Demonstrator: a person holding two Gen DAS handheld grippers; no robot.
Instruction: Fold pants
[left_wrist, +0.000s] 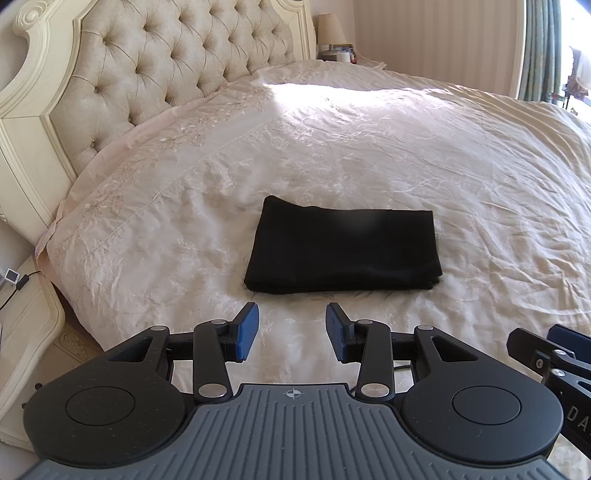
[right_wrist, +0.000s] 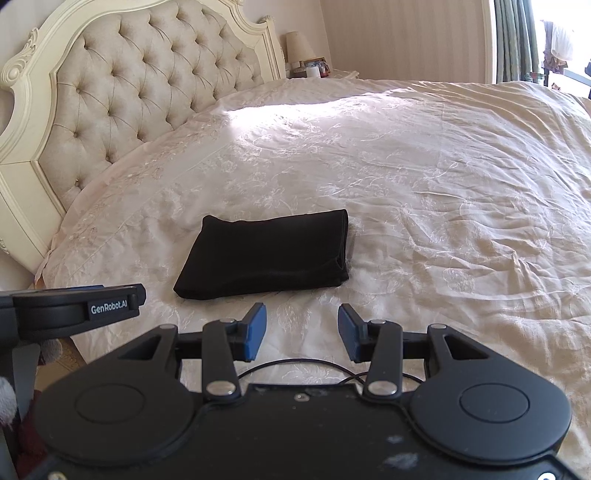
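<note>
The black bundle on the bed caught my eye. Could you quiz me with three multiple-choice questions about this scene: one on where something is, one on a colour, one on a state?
1. Where do the pants lie?
A. on the bedspread, beyond the grippers
B. on the nightstand
C. between the fingers of one gripper

2. What colour are the pads on the gripper fingers?
A. red
B. blue
C. white

3. What state are the pants in?
A. spread out flat at full length
B. hanging from a gripper
C. folded into a compact rectangle

Answers:
1 A: they rest on the cream cover, and the left gripper and right gripper are both short of them.
2 B: both views show blue pads.
3 C: stacked layers show at the edge.
</note>
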